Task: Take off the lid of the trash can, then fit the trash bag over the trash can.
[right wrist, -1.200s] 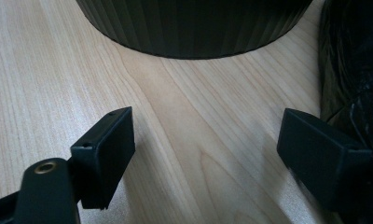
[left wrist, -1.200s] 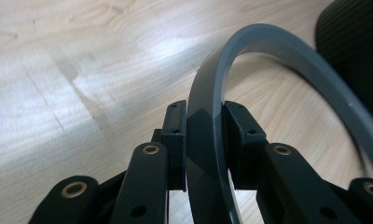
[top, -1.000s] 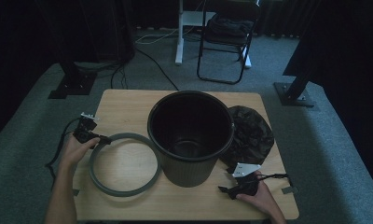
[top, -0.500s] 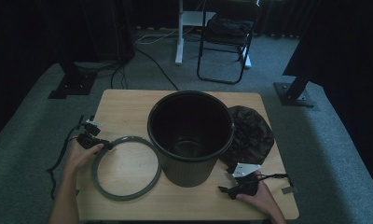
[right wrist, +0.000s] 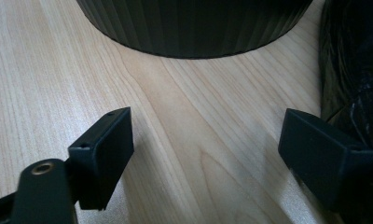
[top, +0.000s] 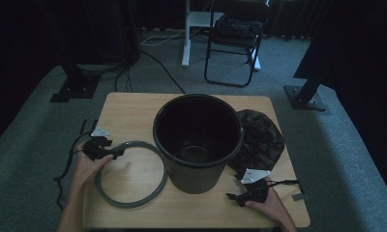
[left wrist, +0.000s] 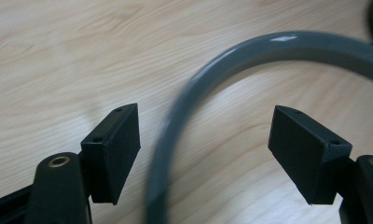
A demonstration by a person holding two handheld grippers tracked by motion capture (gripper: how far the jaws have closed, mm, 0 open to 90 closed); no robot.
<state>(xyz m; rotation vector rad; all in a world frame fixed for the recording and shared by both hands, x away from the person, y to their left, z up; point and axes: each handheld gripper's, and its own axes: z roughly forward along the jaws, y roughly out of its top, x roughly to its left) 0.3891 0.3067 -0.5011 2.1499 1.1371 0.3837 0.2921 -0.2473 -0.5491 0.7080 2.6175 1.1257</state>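
A grey ring [top: 130, 200] lies flat on the wooden table [top: 133, 111], left of a tall black bucket [top: 197, 145] that stands upright. My left gripper [top: 119, 152] is at the ring's far-left rim. In the left gripper view my left gripper [left wrist: 205, 114] has just been opening, and the ring [left wrist: 250, 51] passes between its jaws, close to the left one, with neither pad pressing on it. A crumpled black bag [top: 260, 140] lies to the right of the bucket. My right gripper [top: 231, 197] rests near the front edge, open over bare wood [right wrist: 208, 116], with the bucket's base [right wrist: 194, 28] ahead of it.
The bag [right wrist: 357, 70] lies close beside the right gripper's right jaw. Beyond the table, a folding chair [top: 235, 43] and a white desk leg [top: 186, 34] stand on grey carpet. Stand bases [top: 307, 96] flank the table. A cable [top: 66, 169] trails off the left edge.
My left hand and the ring slid a little toward the near edge. The left jaws then opened off the ring's rim. The right gripper has not moved.
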